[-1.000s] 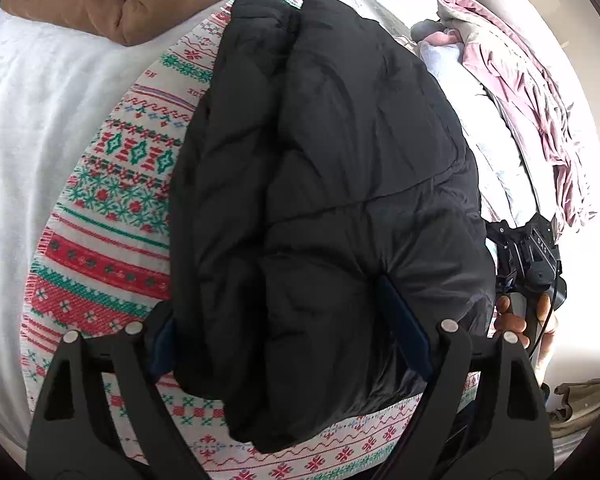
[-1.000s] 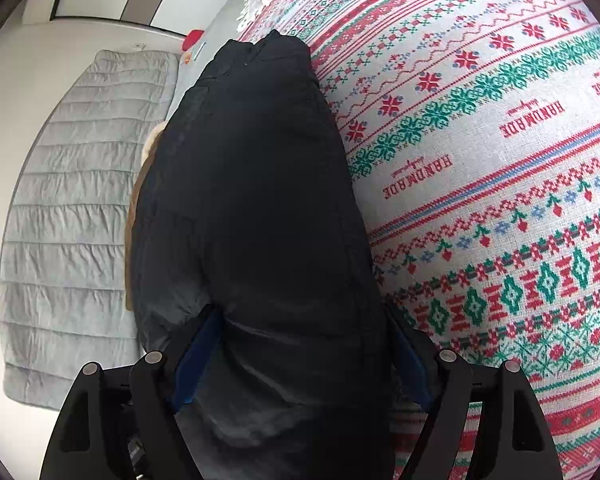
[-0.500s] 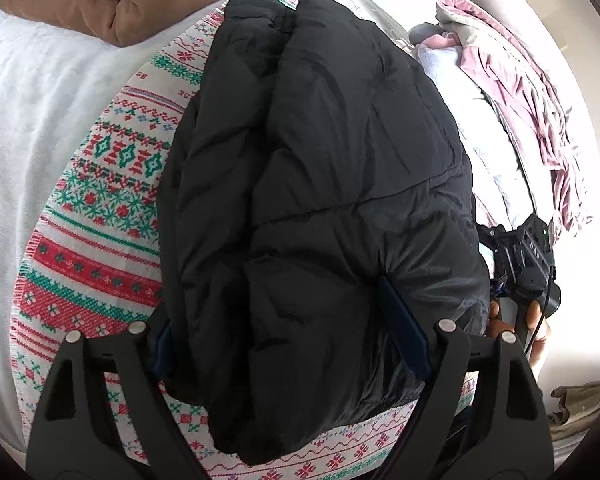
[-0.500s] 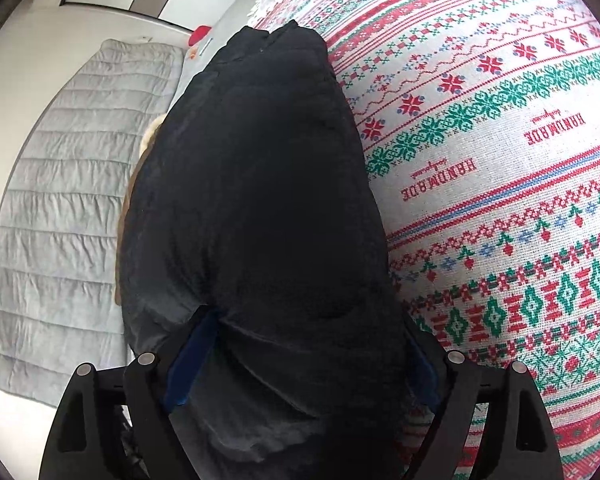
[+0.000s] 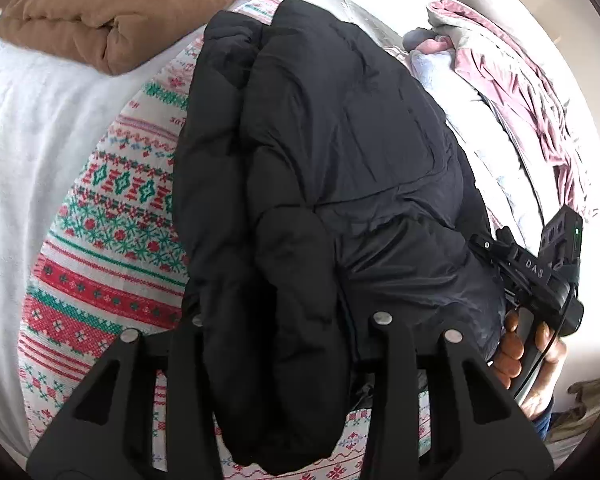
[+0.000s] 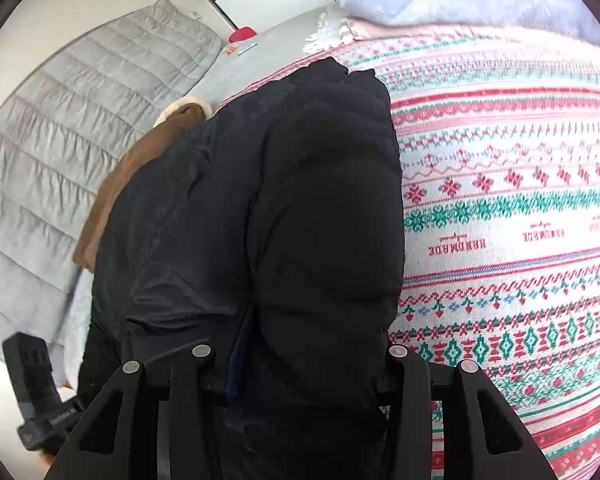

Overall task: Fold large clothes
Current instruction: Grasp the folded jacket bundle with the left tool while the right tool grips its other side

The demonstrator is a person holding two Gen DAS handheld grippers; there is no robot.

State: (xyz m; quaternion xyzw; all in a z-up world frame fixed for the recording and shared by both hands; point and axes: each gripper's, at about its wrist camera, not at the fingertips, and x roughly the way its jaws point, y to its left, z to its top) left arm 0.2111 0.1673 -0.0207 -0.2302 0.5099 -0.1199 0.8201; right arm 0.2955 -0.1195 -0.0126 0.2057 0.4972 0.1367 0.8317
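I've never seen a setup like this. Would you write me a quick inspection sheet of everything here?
Surface: bed with white sheet, covered by a red-and-green patterned blanket.
Job's things: black puffer jacket, folded lengthwise on the blanket.
Clutter: folded brown garment; pink and pale clothes heap; grey quilt.
Claws: left claw and right claw each shut on the jacket's near edge.
Cables: thin black lead on the right handle.
Surroundings: pale walls; small red object, unclear.
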